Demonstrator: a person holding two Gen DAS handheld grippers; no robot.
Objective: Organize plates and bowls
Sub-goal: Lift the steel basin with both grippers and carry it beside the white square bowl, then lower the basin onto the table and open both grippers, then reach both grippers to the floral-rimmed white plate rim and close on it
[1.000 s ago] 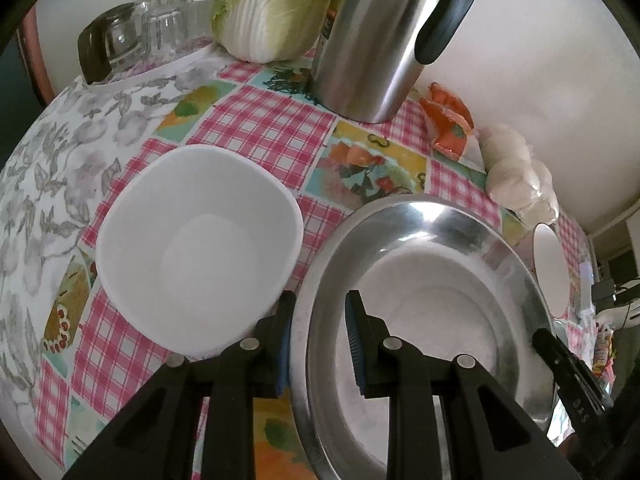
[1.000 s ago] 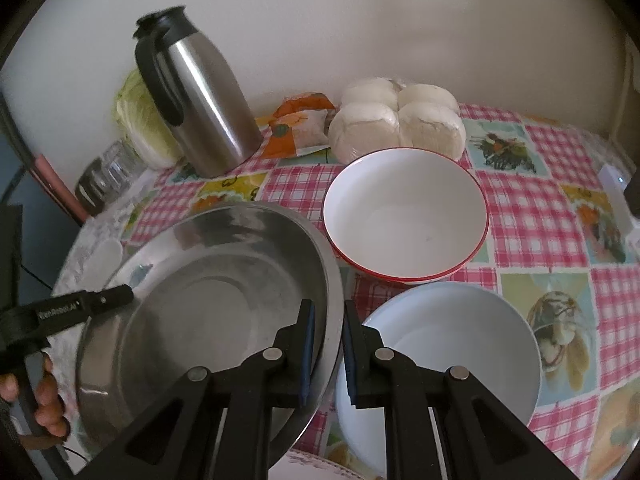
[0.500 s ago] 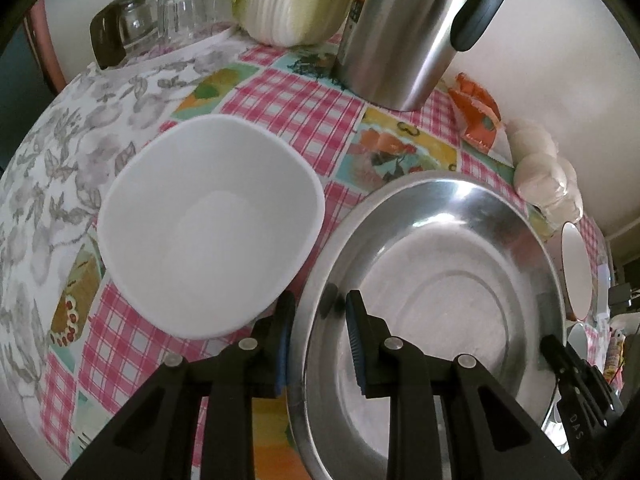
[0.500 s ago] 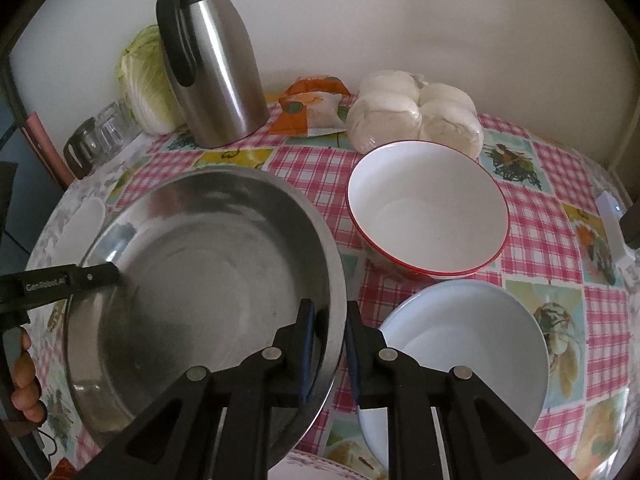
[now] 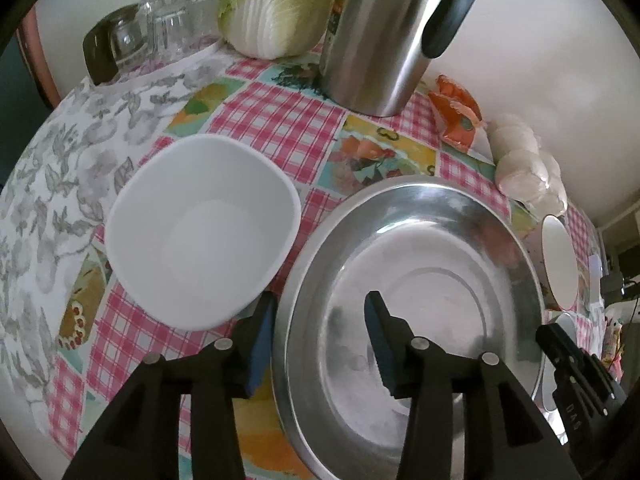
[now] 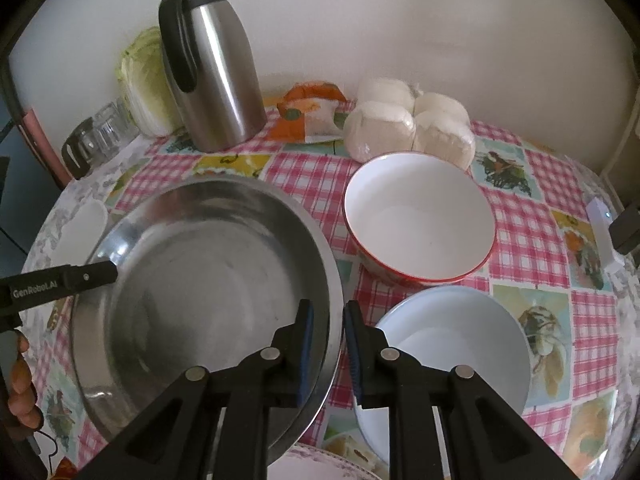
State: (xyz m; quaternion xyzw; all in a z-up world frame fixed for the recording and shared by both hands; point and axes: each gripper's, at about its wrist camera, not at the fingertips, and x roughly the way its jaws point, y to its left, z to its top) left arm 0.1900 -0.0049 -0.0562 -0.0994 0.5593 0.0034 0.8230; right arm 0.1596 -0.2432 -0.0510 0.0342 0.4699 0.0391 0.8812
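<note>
At table centre: steel basin resting on checked cloth, straddled at opposite rims.
Left gripper: jaws just opened, standing apart w/ near rim betw. them, pads clear of metal; released.
Right gripper: nearly closed over far rim, prob. still pinching to steady basin during set-down.
White square bowl just beside basin, left; red-rimmed bowl and pale blue bowl to right, likely next for nesting.
Hard to read: exact right pad contact; plate at bottom edge cut off; basin underside hidden.
</note>
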